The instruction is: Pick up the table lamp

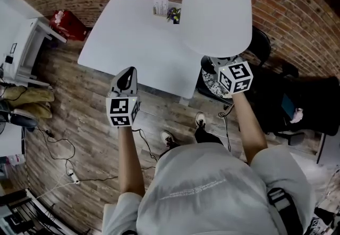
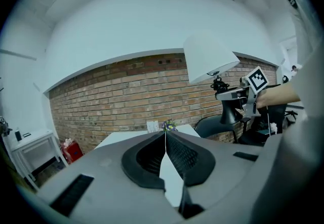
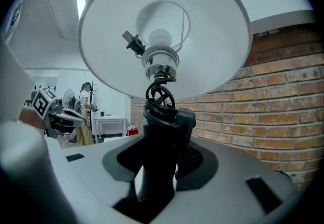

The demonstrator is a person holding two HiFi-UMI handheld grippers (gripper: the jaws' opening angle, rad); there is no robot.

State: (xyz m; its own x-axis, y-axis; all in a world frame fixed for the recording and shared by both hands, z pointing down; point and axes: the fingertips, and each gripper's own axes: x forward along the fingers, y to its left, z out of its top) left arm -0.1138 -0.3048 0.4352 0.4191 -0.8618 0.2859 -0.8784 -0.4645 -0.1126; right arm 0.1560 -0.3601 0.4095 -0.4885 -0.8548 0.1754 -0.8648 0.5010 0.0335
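The table lamp is lifted off the table: its white shade (image 1: 217,10) hangs over the table's right edge in the head view. In the right gripper view I look up into the shade (image 3: 167,30), with the bulb socket and a coiled black cord (image 3: 161,97) wound on the black stem (image 3: 158,162). My right gripper (image 3: 161,159) is shut on that stem; its marker cube (image 1: 236,77) sits just under the shade. My left gripper (image 1: 126,81) hovers over the table's front edge, shut and holding nothing, its jaws meeting (image 2: 165,149). The left gripper view also catches the lamp (image 2: 208,61).
A white table (image 1: 133,42) stands against a brick wall, with a small card and flowers (image 1: 166,10) at its far edge. A black chair (image 1: 255,48) is to the right, a white shelf unit (image 1: 24,50) and red object (image 1: 68,24) to the left. Cables (image 1: 64,159) lie on the wooden floor.
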